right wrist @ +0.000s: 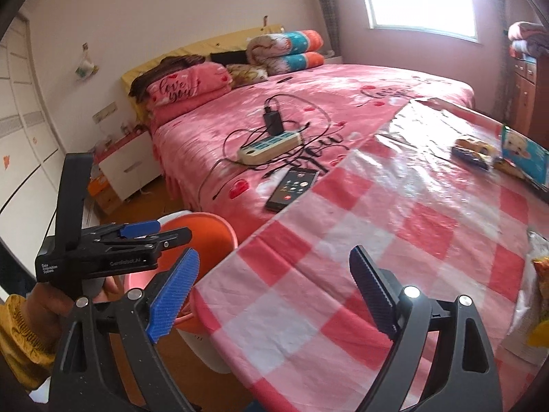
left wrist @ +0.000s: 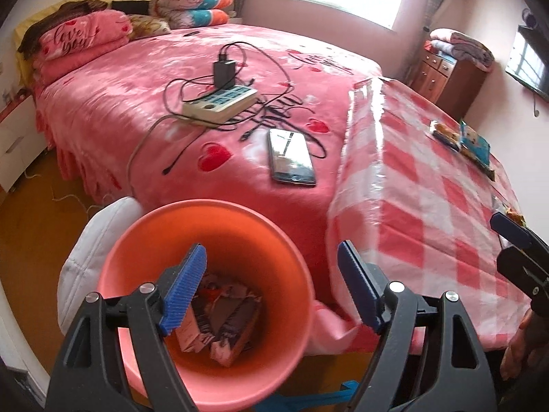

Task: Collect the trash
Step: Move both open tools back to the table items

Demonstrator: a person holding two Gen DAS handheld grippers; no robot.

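Note:
A pink bin point(left wrist: 219, 226) stands on the floor between the bed and the checked table, with crumpled wrappers and small boxes point(left wrist: 223, 322) inside. My left gripper point(left wrist: 271, 288) is open and empty, right above the bin's mouth; it also shows in the right wrist view point(right wrist: 144, 231). My right gripper point(right wrist: 274, 292) is open and empty over the near part of the checked tablecloth point(right wrist: 377, 223). Snack wrappers point(right wrist: 475, 152) and a blue packet with a dog picture point(right wrist: 525, 158) lie at the table's far right. A yellow wrapper point(right wrist: 542, 274) lies at the right edge.
The pink bed point(left wrist: 137, 110) carries a power strip with charger and cables point(left wrist: 219, 103) and a phone point(left wrist: 291, 161) near the table edge. A white cushion point(left wrist: 85, 250) sits beside the bin. A wooden cabinet point(left wrist: 446, 75) stands by the far wall.

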